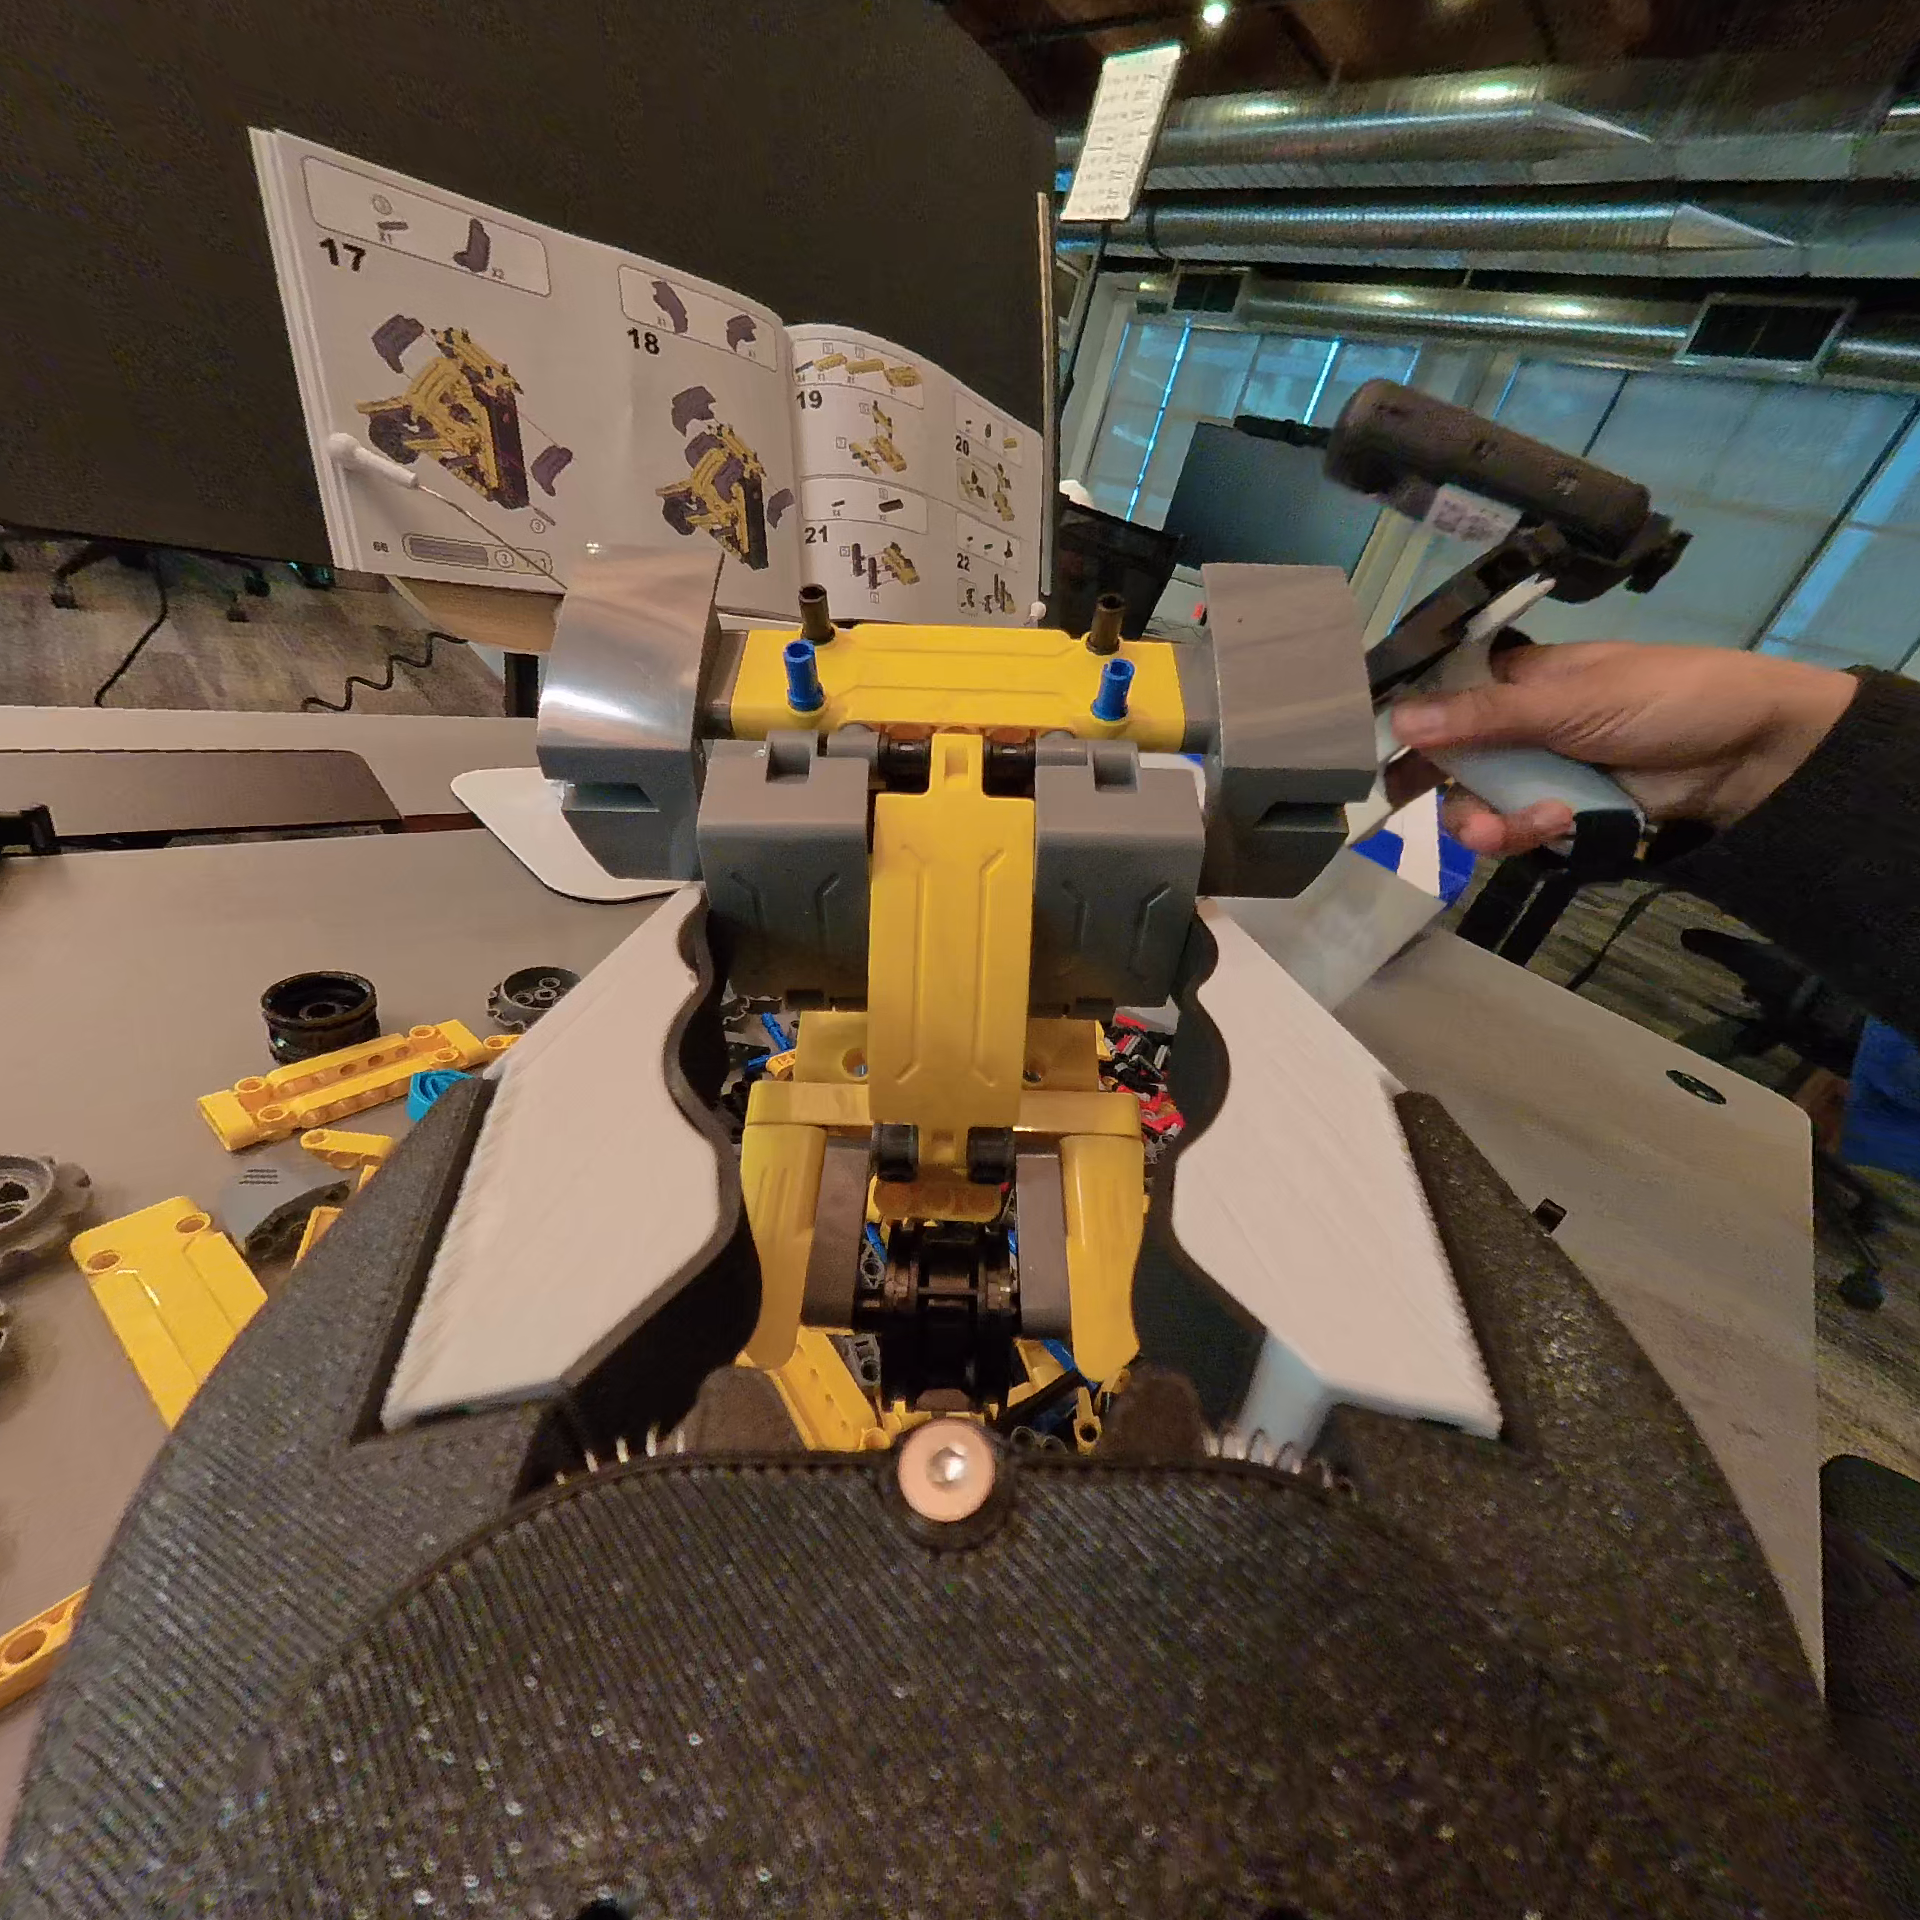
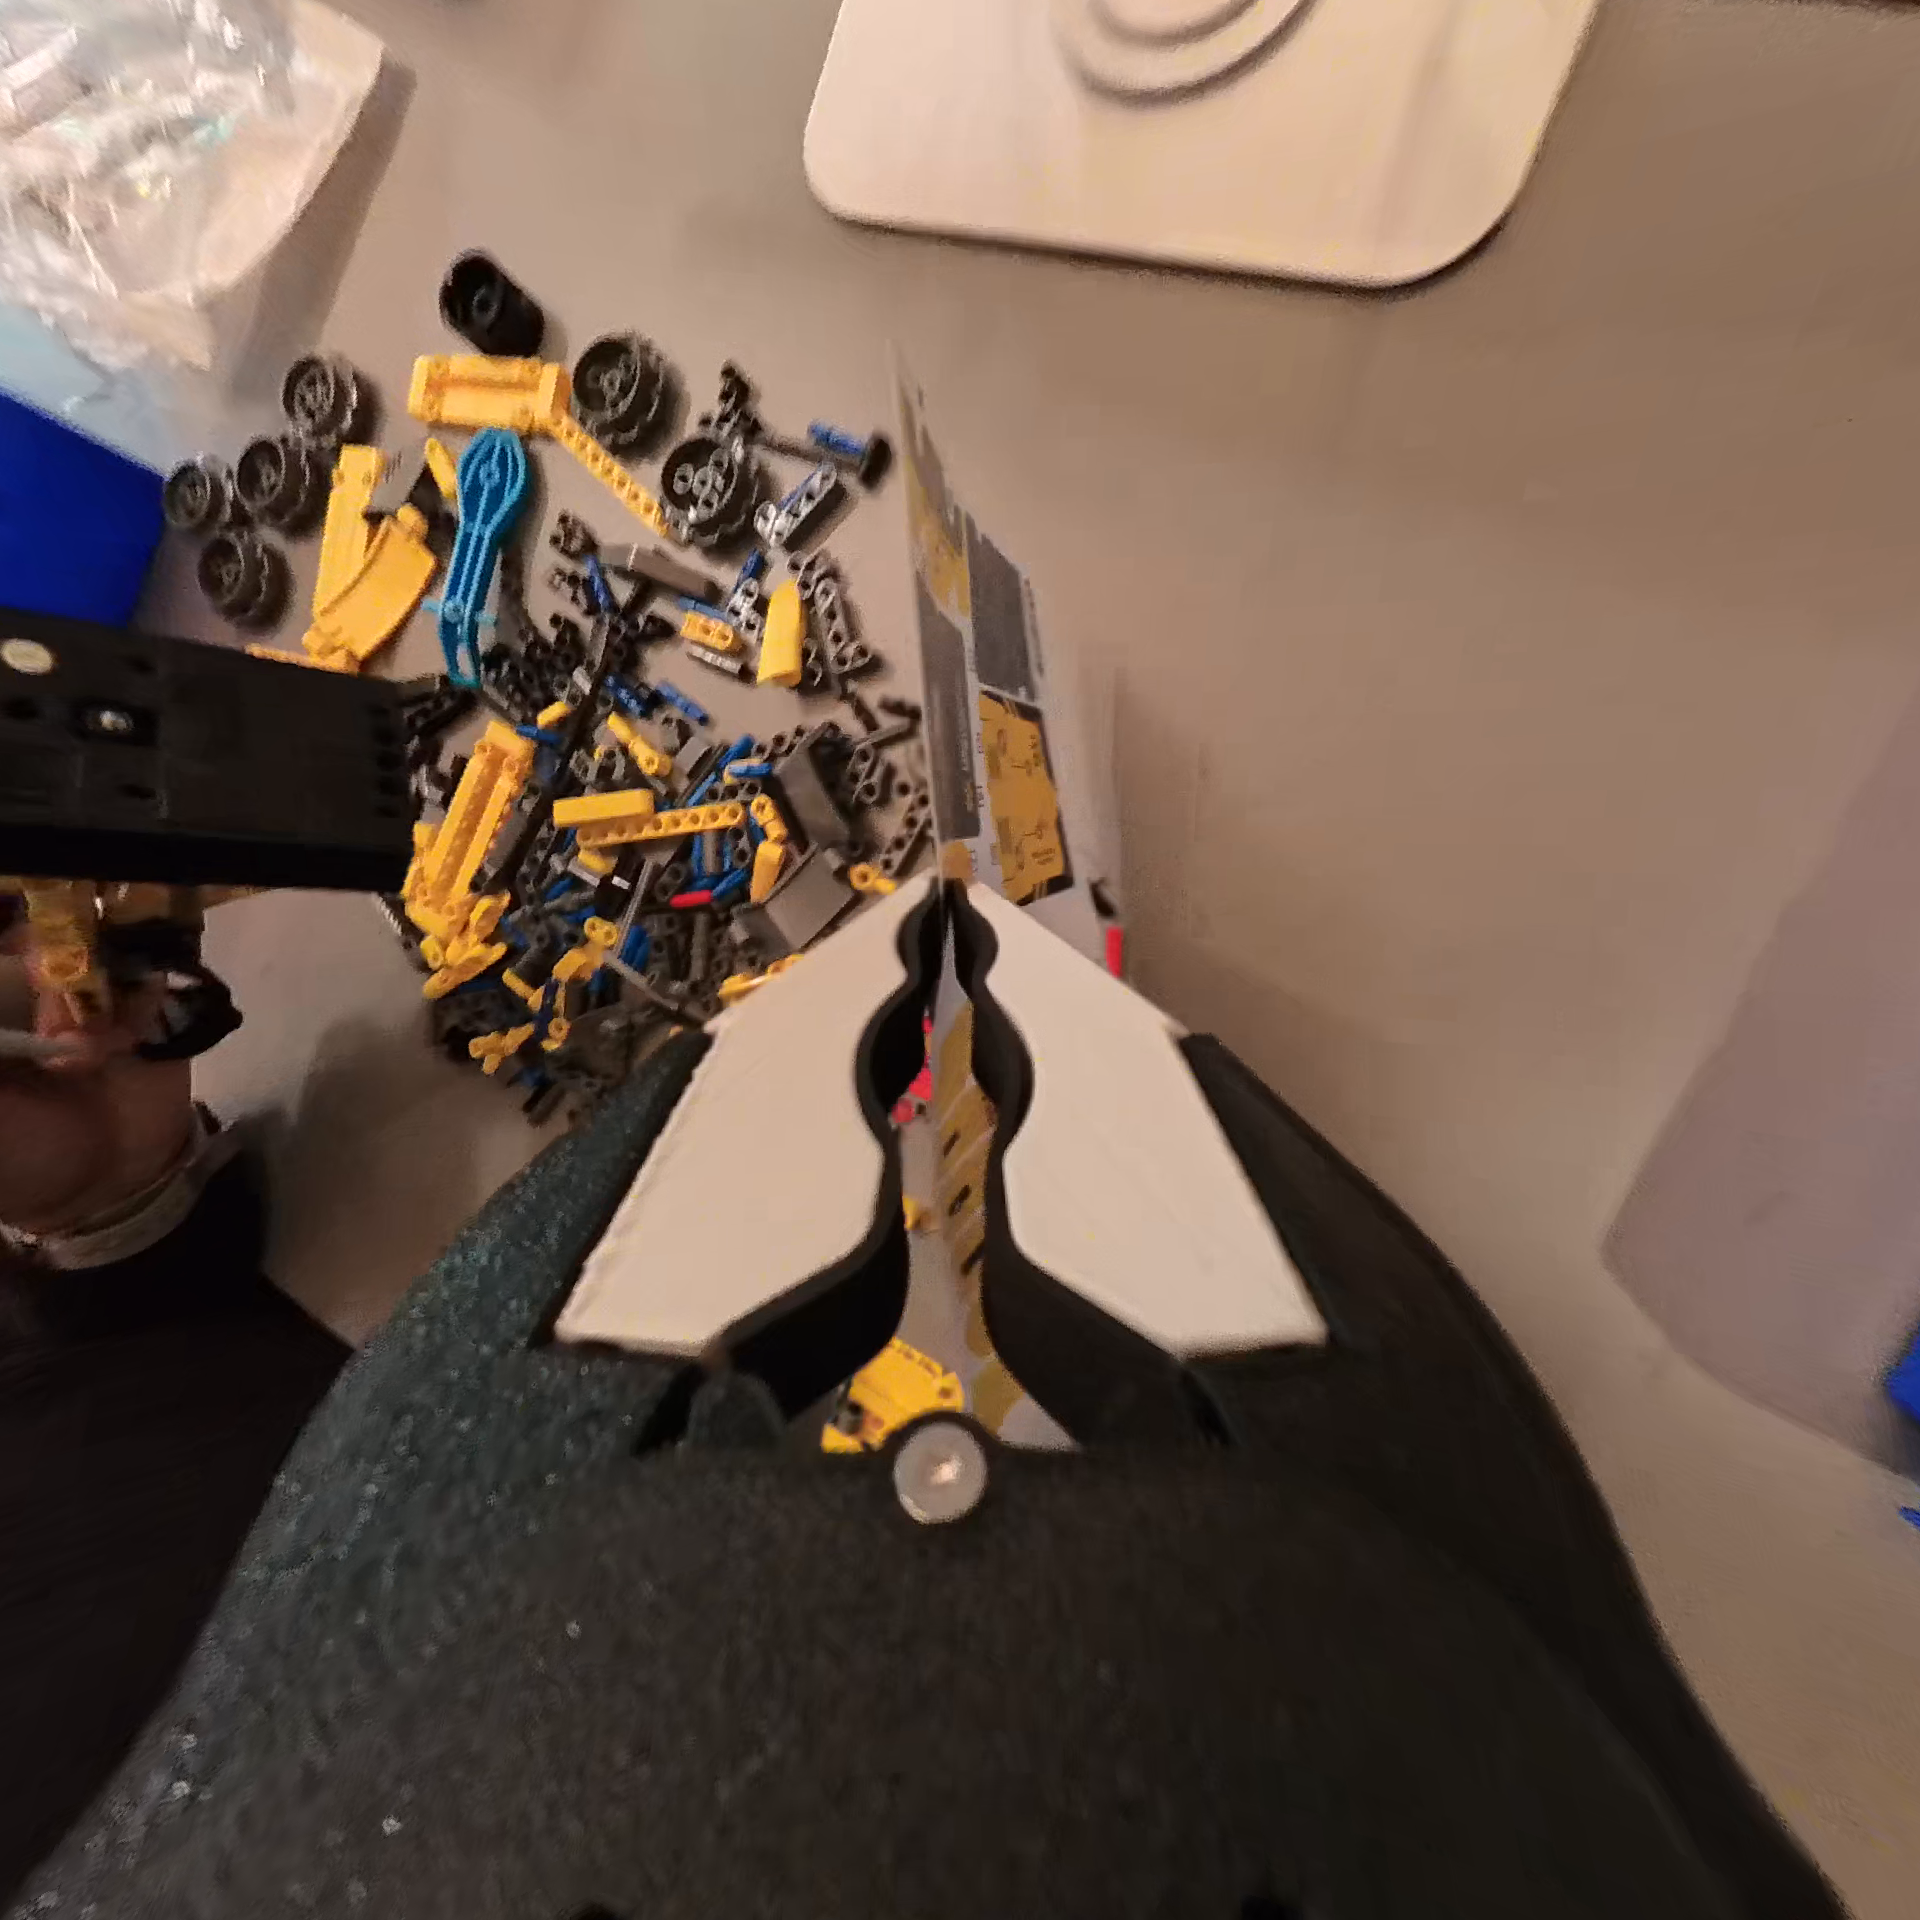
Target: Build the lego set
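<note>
My left gripper (image 1: 945, 925) is shut on a yellow and grey brick-built vehicle model (image 1: 951, 935) and holds it upright above the table, with two blue pins and two black pins sticking up from its top. My right gripper (image 2: 940, 888) is shut on the edge of a thin printed sheet (image 2: 982, 675), seen edge-on above the grey table (image 2: 1403, 727). In the left wrist view, a hand (image 1: 1621, 738) holds the right gripper just right of the model. The left gripper's black body (image 2: 208, 758) shows at the left of the right wrist view.
An open instruction booklet (image 1: 644, 395) stands propped behind the model. A pile of loose yellow, black and blue parts (image 2: 623, 779) and wheels (image 2: 623, 390) lies on the table. A white pad (image 2: 1195, 135), a plastic bag (image 2: 135, 156) and a blue box (image 2: 62, 499) lie beyond. About 25 cm separates my left fingertips from my right.
</note>
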